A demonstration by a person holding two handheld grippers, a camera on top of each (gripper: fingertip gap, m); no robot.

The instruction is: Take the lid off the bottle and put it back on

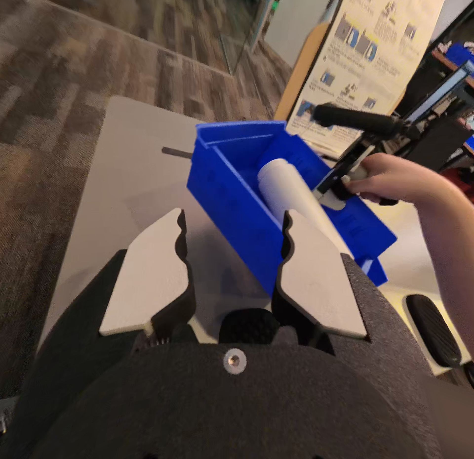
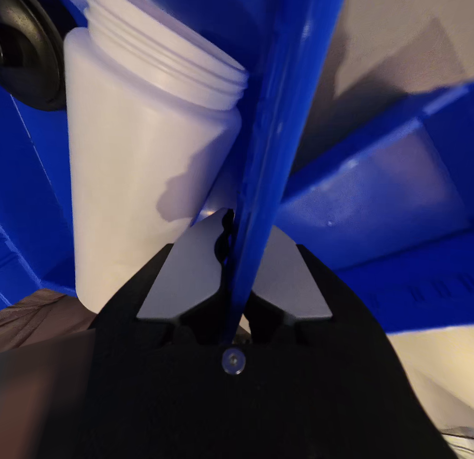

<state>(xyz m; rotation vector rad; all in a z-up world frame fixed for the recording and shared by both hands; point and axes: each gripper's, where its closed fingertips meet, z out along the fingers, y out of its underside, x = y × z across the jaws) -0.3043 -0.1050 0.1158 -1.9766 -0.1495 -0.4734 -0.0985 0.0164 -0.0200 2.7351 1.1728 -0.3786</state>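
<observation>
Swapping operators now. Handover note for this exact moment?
Left tongs: open, empty, hovering near the blue bin.
Right tongs: shut on the blue bin's side wall.
White bottle: lying inside the bin, threads bare, lid off.
Black lid: beside the bottle's neck in the bin.
Left to do: screw the lid back on.

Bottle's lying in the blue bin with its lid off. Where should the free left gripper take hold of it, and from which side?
Grip the bottle across its smooth round body, just behind the shoulder, coming down from above through the bin's open top. It lies lengthwise, and the bin's walls block its sides. Avoid the threaded neck. The left gripper is open; the right gripper is clamped on the bin wall.
</observation>
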